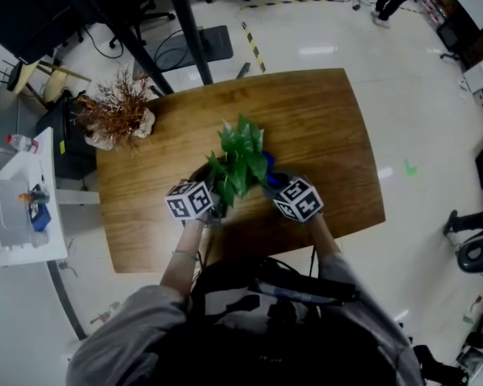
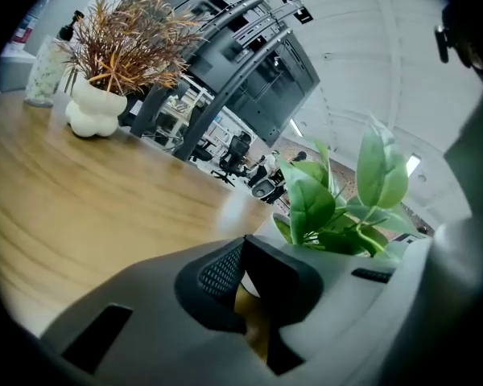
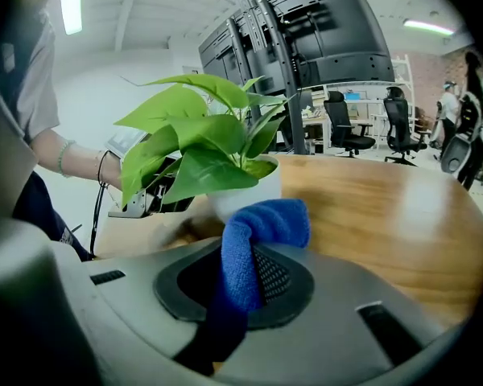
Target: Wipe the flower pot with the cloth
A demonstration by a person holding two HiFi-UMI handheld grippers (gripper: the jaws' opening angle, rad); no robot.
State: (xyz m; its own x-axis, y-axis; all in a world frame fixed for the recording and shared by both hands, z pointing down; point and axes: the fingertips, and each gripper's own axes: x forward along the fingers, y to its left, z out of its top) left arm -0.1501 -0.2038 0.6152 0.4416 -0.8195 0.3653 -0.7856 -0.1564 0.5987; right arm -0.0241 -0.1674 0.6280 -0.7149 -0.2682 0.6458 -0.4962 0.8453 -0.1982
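Head view, wipe: judged to be at its start or early; both grippers flank the flower pot (image 3: 253, 190) at the near middle of the table (image 1: 322, 127), under the plant (image 1: 240, 159); no cleaned streak can be told on the pot, so most of its wall looks left to rub.
Table: rounded slab of varnished wood; grain running across; smooth and faintly glossy.
Plant: broad pointed green leaves, thin and waxy; they spill over the rim and hide most of the pot from above.
Flower pot: white, round, with a smooth hard wall; ceramic or plastic I cannot tell; upright, centre-left in the right gripper view.
Left gripper (image 2: 243, 257): grey moulded shell, dark jaws with meshed pads; the jaws are drawn close with a sliver of the white pot wall between them, so it seems to clamp the rim and steady the pot.
Right gripper (image 3: 243, 256): same build; jaws pinched on the cloth (image 3: 264, 222).
Cloth: blue, fluffy microfibre; folded into a soft bulge past the jaw tips; it lies against or just beside the pot's lower wall, contact not certain.
Dried bouquet (image 1: 117, 111): rust-brown brittle twigs in a lumpy white vase (image 2: 92, 112); upper left of the frame, well apart from the work.
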